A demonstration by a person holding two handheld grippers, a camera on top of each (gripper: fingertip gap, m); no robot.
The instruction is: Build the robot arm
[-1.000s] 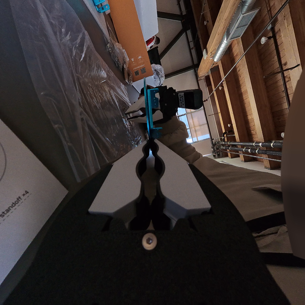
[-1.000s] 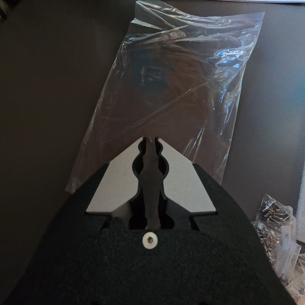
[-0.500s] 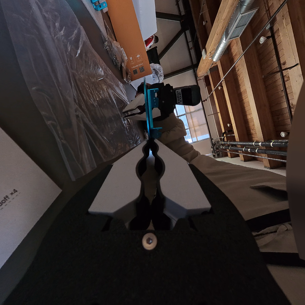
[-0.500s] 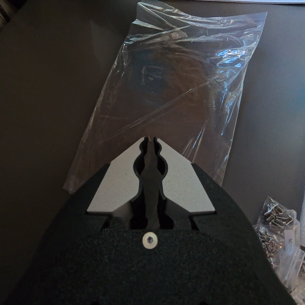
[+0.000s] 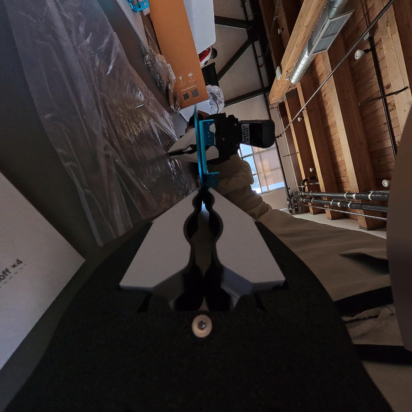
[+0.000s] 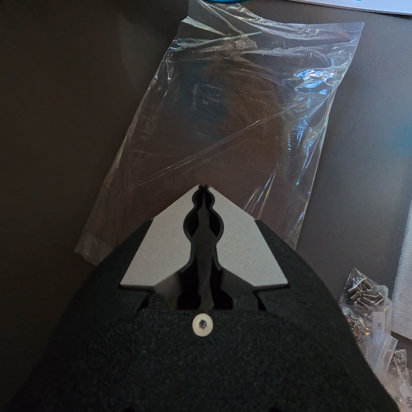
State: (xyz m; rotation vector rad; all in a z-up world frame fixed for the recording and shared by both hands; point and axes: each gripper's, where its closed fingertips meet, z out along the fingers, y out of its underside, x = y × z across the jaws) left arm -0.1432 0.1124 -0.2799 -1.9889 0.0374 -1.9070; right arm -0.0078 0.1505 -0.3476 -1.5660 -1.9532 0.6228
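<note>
My left gripper (image 5: 204, 191) is shut on the lower end of a thin blue metal plate (image 5: 201, 151) with small angle brackets, and holds it edge-on above the dark table. My right gripper (image 6: 204, 185) is shut, with its tips pinching the film of a clear plastic bag (image 6: 234, 116) that lies flat on the table. It also shows in the left wrist view (image 5: 169, 153), just beyond the blue plate, with its tips on the bag (image 5: 93, 116). A blue edge (image 6: 220, 1) shows at the top of the right wrist view.
Small bags of screws (image 6: 365, 296) lie right of the right gripper, with more (image 5: 156, 64) beside an orange cardboard box (image 5: 176, 44). A white printed sheet (image 5: 26, 256) lies near the left gripper. A person's beige sleeve (image 5: 240, 189) is behind the plate. Left tips to right tips: about 15 cm.
The right gripper's narrow gap has closed at the tips over the bag. The left gripper with the blue plate has shifted slightly; the white sheet has slid toward the frame's edge.
</note>
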